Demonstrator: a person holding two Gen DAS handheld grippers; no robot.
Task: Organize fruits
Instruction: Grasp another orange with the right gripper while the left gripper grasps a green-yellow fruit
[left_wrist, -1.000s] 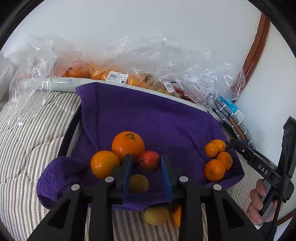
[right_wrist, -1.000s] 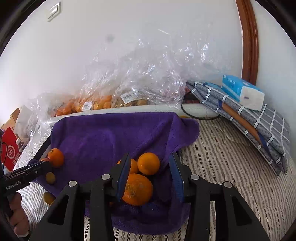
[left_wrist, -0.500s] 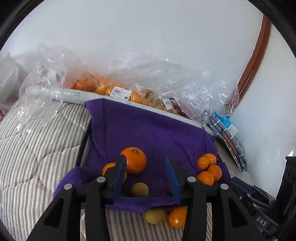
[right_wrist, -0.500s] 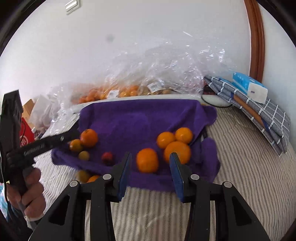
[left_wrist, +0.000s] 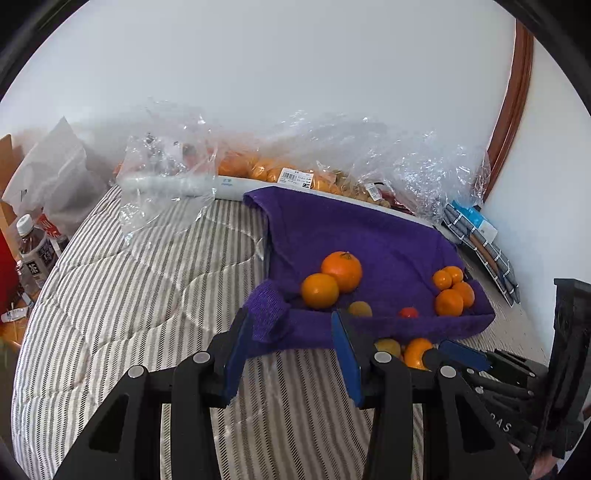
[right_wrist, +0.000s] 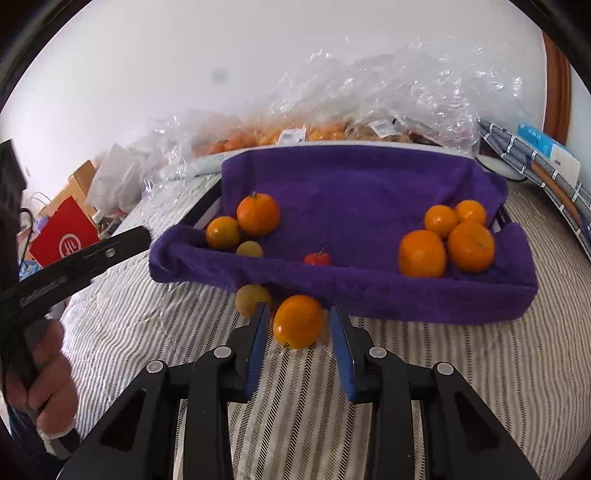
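A tray lined with a purple towel (right_wrist: 369, 184) holds two oranges at its left (right_wrist: 257, 213), a small yellow fruit (right_wrist: 249, 249), a small red fruit (right_wrist: 317, 259) and several oranges at its right (right_wrist: 422, 253). On the striped cover in front lie an orange (right_wrist: 298, 321) and a yellow fruit (right_wrist: 252, 298). My right gripper (right_wrist: 298, 325) is open, its jaws on either side of that loose orange, not closed on it. My left gripper (left_wrist: 290, 341) is open and empty at the towel's front left corner (left_wrist: 267, 314). The loose orange also shows in the left wrist view (left_wrist: 416, 352).
Clear plastic bags with more fruit (left_wrist: 280, 173) lie along the wall behind the tray. Folded checked cloths and a blue box (right_wrist: 546, 158) sit at the right. Bottles (left_wrist: 35, 251) and a red box (right_wrist: 64, 236) stand off the bed's left side.
Both grippers have pulled back from the tray. The right one dropped to the cover and now brackets the loose orange. The left one swung left to the towel's corner.
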